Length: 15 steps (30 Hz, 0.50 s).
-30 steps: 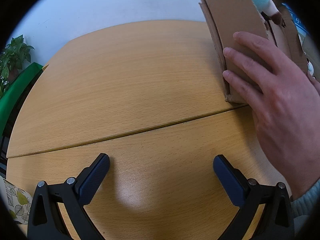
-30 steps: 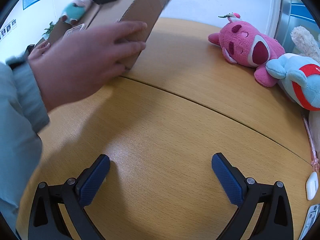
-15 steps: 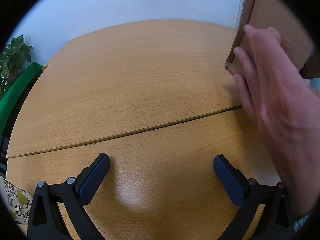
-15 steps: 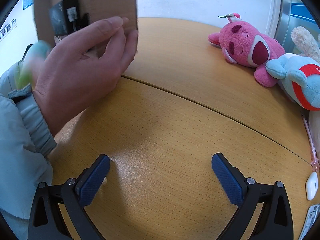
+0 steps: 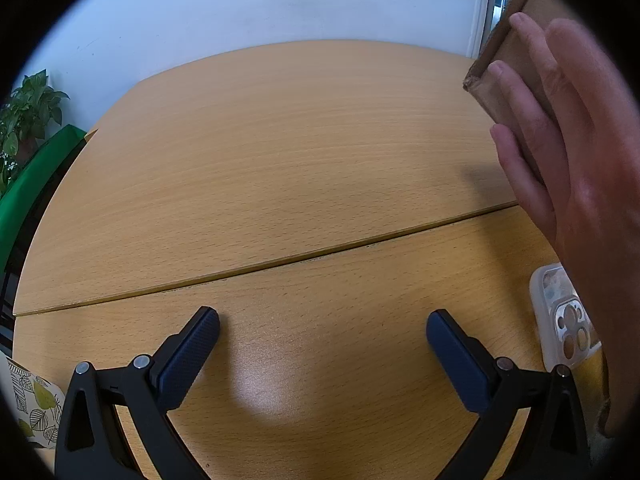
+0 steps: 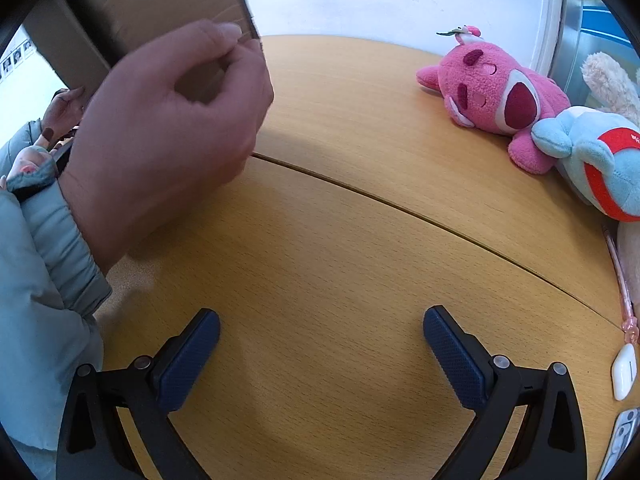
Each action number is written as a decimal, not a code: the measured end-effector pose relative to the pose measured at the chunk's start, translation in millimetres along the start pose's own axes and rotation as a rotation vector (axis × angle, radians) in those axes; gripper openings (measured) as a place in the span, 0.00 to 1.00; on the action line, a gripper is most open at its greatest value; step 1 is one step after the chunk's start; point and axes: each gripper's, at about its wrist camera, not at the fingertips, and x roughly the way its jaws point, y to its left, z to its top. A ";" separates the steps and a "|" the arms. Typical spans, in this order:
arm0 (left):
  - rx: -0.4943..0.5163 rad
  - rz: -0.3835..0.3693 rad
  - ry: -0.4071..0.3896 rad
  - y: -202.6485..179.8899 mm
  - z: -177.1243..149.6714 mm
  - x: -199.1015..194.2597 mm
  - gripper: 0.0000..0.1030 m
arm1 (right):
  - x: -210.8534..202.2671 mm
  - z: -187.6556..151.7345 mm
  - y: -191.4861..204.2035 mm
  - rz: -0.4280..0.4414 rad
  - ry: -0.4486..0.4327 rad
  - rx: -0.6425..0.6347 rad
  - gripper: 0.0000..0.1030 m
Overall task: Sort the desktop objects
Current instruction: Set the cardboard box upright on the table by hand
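Note:
A bare hand (image 6: 168,128) holds a brown cardboard box (image 6: 152,4) lifted and tipped above the wooden table (image 6: 360,240); it also shows in the left wrist view (image 5: 512,68) at the far right. A clear phone case (image 5: 564,316) lies on the table under that hand. A pink plush (image 6: 492,100), a light-blue plush with a red band (image 6: 600,160), a white earbud case (image 6: 624,372) and a pink cord (image 6: 620,276) lie at the right. My left gripper (image 5: 322,344) and right gripper (image 6: 320,344) are open and empty, resting low over the table.
A green chair back (image 5: 32,184) and a potted plant (image 5: 24,116) stand beyond the table's left edge. A leaf-print cushion (image 5: 32,404) is at the lower left. A seam (image 5: 280,260) runs across the table. A cream plush (image 6: 608,80) lies behind the blue one.
The hand has raised and tipped the cardboard box off the table. The phone case now lies on the table under it. Both grippers have stayed still.

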 end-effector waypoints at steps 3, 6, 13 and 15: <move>-0.001 0.001 0.000 -0.4 -0.3 0.2 1.00 | -1.1 -1.4 0.7 0.000 0.001 0.000 1.00; -0.002 0.001 0.000 -1.4 -1.4 -0.1 1.00 | -3.9 -2.8 1.9 0.000 0.002 0.000 1.00; -0.004 0.003 0.000 -3.7 -4.0 -0.7 1.00 | -4.9 -2.4 3.7 0.000 0.002 -0.001 1.00; -0.005 0.004 -0.001 -4.6 -4.9 -1.4 1.00 | -5.4 -2.9 4.2 0.000 0.002 -0.001 1.00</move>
